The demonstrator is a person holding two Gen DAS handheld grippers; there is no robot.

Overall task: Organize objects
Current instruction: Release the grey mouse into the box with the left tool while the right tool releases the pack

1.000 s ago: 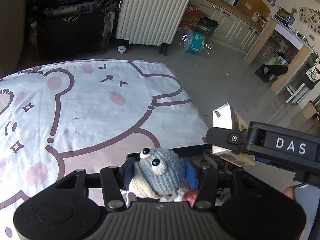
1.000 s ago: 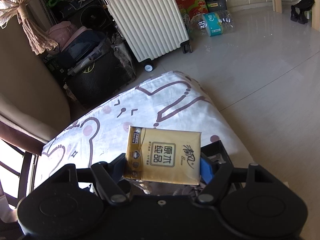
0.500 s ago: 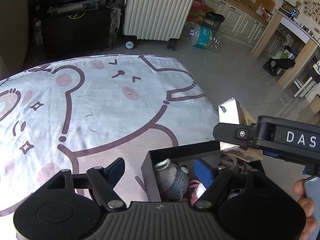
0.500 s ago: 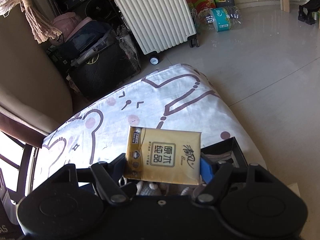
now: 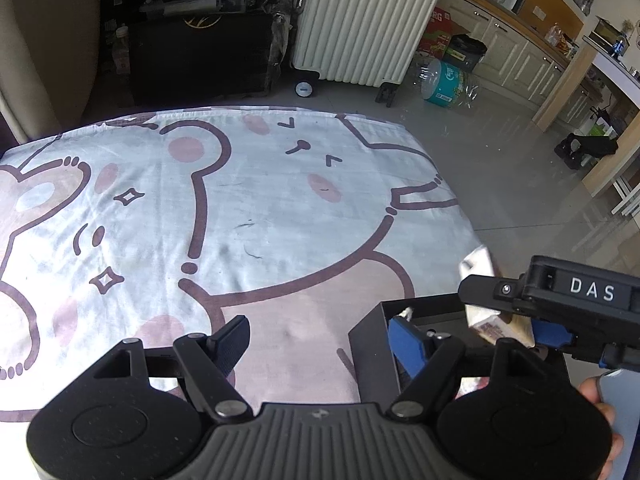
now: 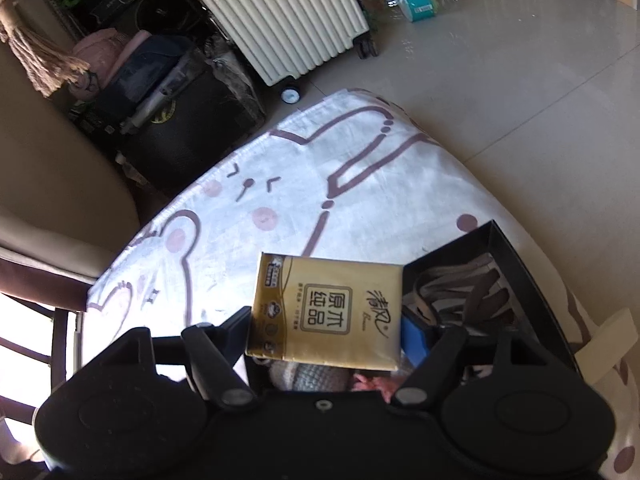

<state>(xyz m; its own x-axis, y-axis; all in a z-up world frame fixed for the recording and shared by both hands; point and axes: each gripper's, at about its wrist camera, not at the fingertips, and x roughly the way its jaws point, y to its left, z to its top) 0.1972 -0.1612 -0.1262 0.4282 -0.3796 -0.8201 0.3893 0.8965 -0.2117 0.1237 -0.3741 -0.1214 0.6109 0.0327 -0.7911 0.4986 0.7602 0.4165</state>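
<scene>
My left gripper (image 5: pixel 320 340) is open and empty, over the left wall of a black box (image 5: pixel 372 344) on the bed. My right gripper (image 6: pixel 326 320) is shut on a gold tissue pack (image 6: pixel 326 312) and holds it above the same black box (image 6: pixel 516 252). In the left wrist view the right gripper (image 5: pixel 500 304) comes in from the right with the tissue pack (image 5: pixel 478 264) edge-on. Inside the box lie a grey knitted toy (image 6: pixel 308 374), something pink (image 6: pixel 372 384) and dark straps (image 6: pixel 472 292).
The box sits near the right edge of a white bed sheet (image 5: pixel 240 208) with cartoon bear drawings. Beyond the bed stand a cream suitcase (image 5: pixel 360 20), black bags (image 5: pixel 200 52) and a tiled floor (image 5: pixel 500 152) with a pack of bottles (image 5: pixel 444 80).
My left gripper opened and let the grey knitted toy drop into the box, then drew back to the left. My right gripper kept its hold and moved over the box.
</scene>
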